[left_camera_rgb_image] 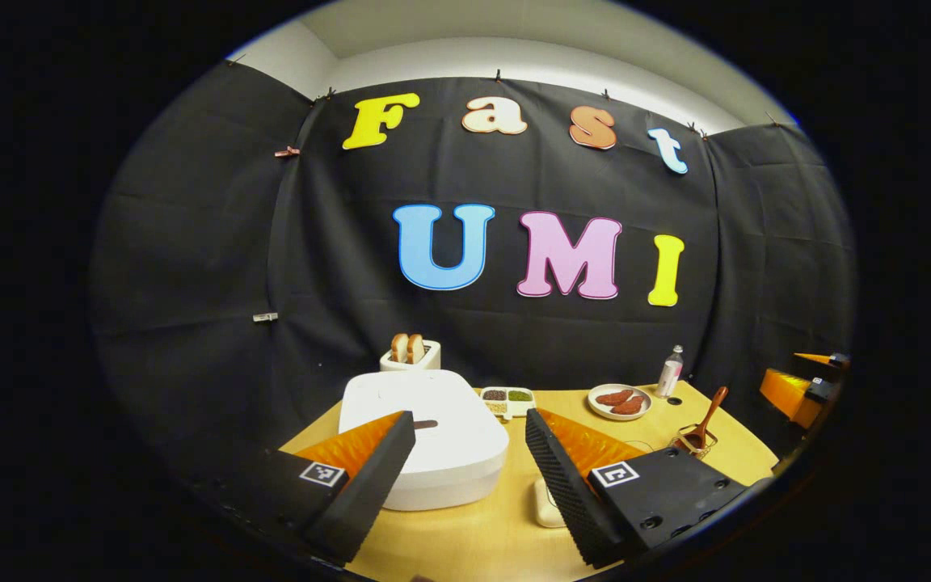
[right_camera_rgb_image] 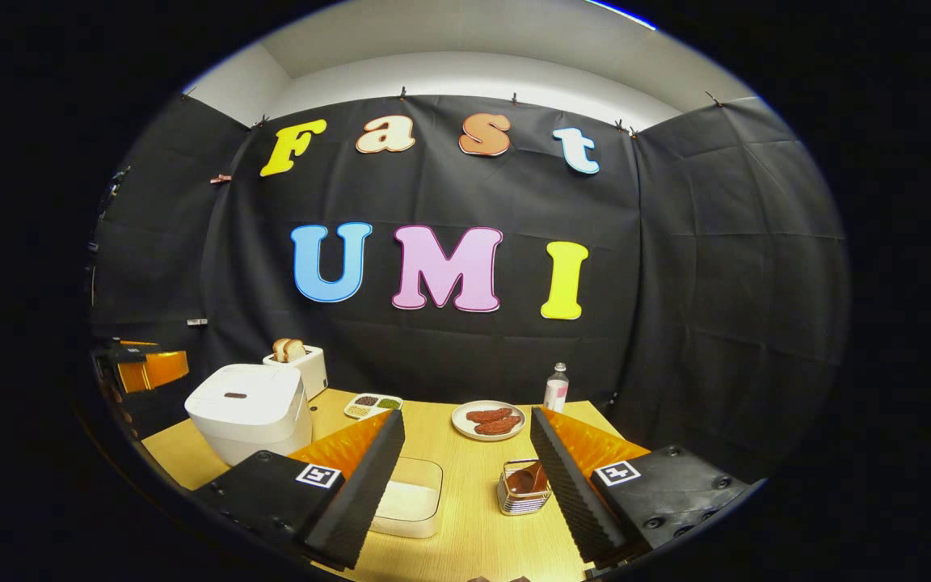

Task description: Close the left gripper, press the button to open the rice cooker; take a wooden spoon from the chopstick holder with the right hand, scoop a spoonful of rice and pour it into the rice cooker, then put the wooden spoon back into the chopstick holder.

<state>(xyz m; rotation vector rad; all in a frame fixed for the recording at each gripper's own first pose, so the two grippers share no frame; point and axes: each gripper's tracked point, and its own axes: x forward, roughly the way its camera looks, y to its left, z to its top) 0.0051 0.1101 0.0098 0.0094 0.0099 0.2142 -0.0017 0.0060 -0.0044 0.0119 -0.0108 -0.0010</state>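
Left gripper [left_camera_rgb_image: 465, 453] jaws apart, rice cooker [left_camera_rgb_image: 425, 440] just ahead; right gripper [right_camera_rgb_image: 465, 457] jaws apart, chopstick holder [right_camera_rgb_image: 520, 493] between its fingers.

Smooth white plastic rice cooker [right_camera_rgb_image: 249, 408], light wood-grain table [right_camera_rgb_image: 465, 493], wire chopstick holder [right_camera_rgb_image: 522, 489].

One rice cooker [right_camera_rgb_image: 247, 408], one toaster [right_camera_rgb_image: 304, 365], two toast slices [left_camera_rgb_image: 407, 347], one bottle [right_camera_rgb_image: 556, 386], one plate [right_camera_rgb_image: 465, 428], two sausages [right_camera_rgb_image: 494, 420], one wooden spoon [left_camera_rgb_image: 708, 416].
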